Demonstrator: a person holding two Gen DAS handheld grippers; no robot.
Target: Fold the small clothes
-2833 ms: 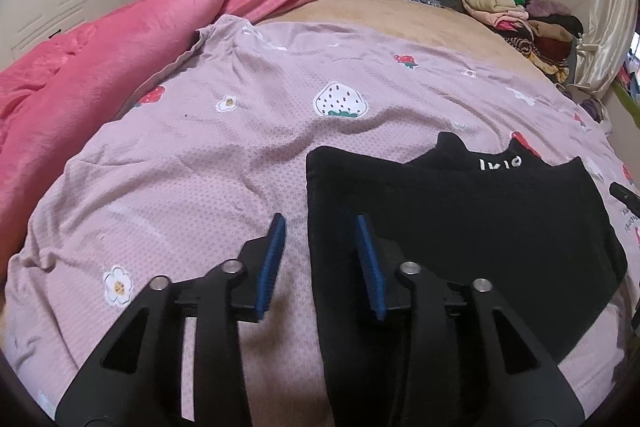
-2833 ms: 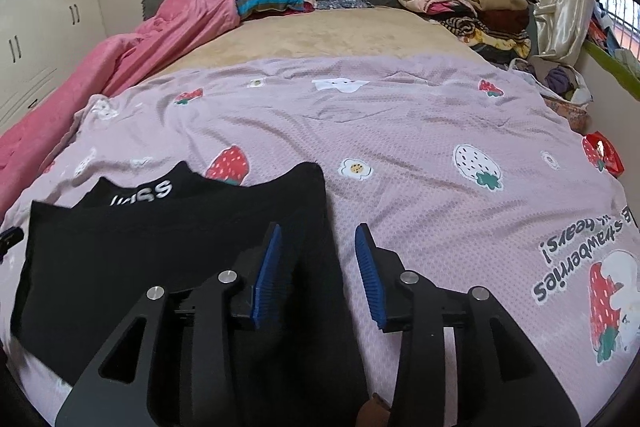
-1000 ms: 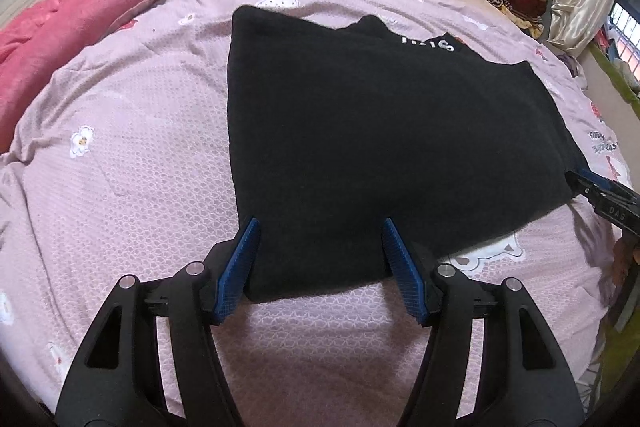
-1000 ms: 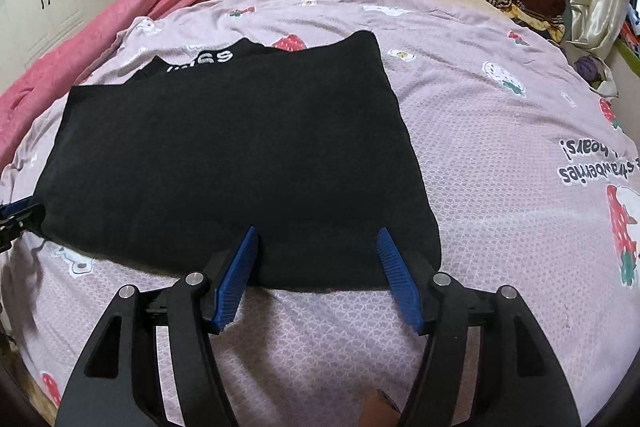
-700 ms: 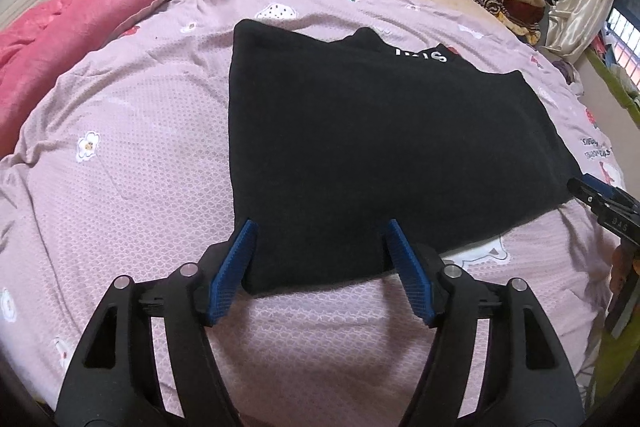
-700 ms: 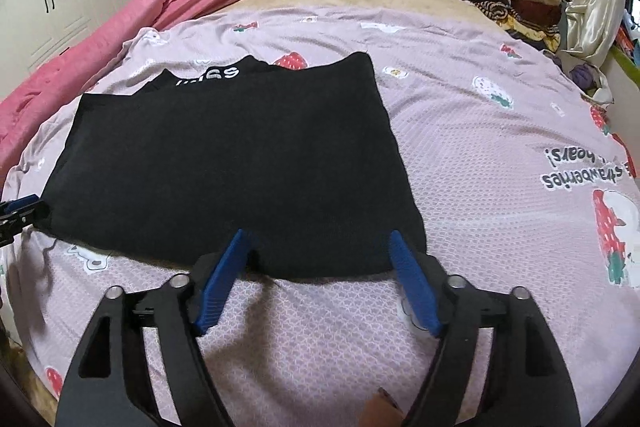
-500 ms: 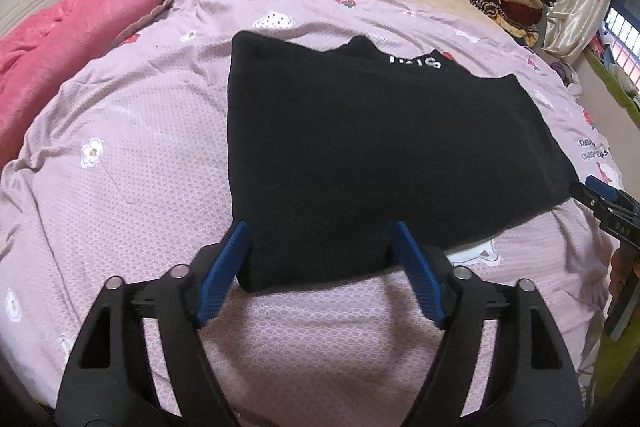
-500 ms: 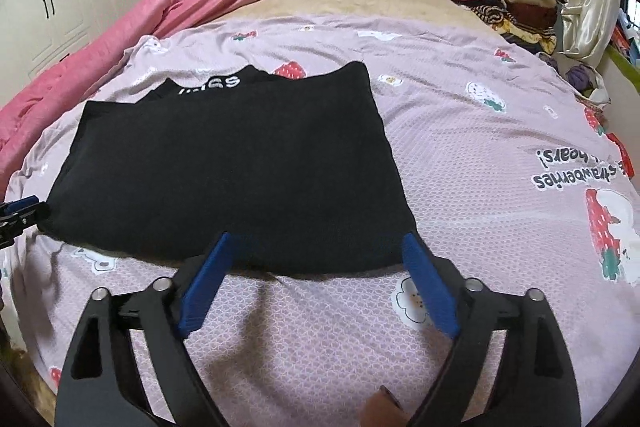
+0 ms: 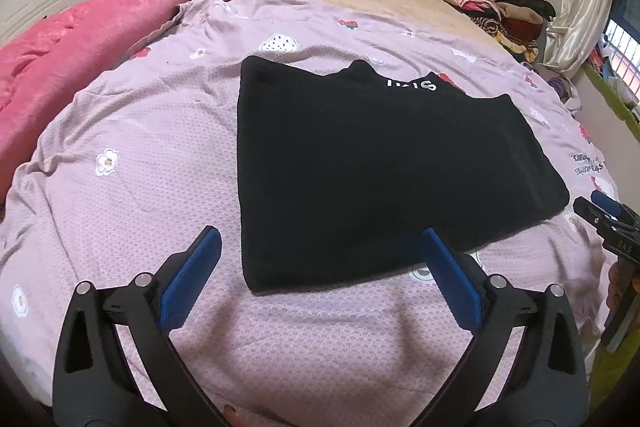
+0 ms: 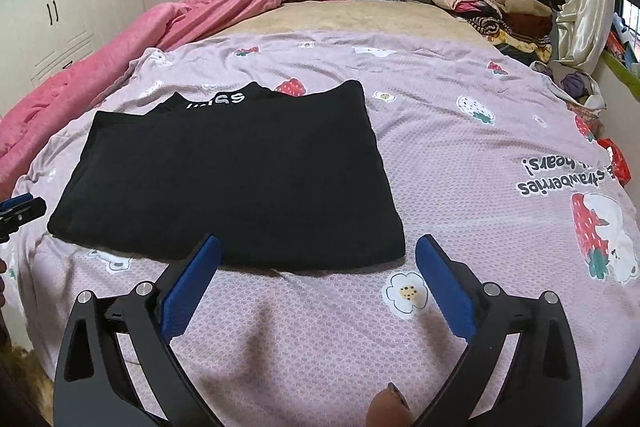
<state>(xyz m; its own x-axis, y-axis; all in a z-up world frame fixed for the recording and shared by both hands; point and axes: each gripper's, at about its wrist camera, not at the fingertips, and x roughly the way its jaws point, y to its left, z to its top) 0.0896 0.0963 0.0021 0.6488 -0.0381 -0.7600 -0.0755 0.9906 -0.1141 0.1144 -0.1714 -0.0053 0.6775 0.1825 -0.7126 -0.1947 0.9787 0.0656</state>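
The black garment lies flat on the bed, folded to a neat rectangle with its collar at the far edge. The left tongs and the right tongs are opening wide above its near edge, with nothing gripped between them. One fold seems done; I judge that at least one more fold is left to make it small.

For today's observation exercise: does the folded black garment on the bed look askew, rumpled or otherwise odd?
Only slightly. The black garment lies flat on the bedsheet, but its collar with white lettering pokes out past the far edge, so the fold isn't a clean rectangle.
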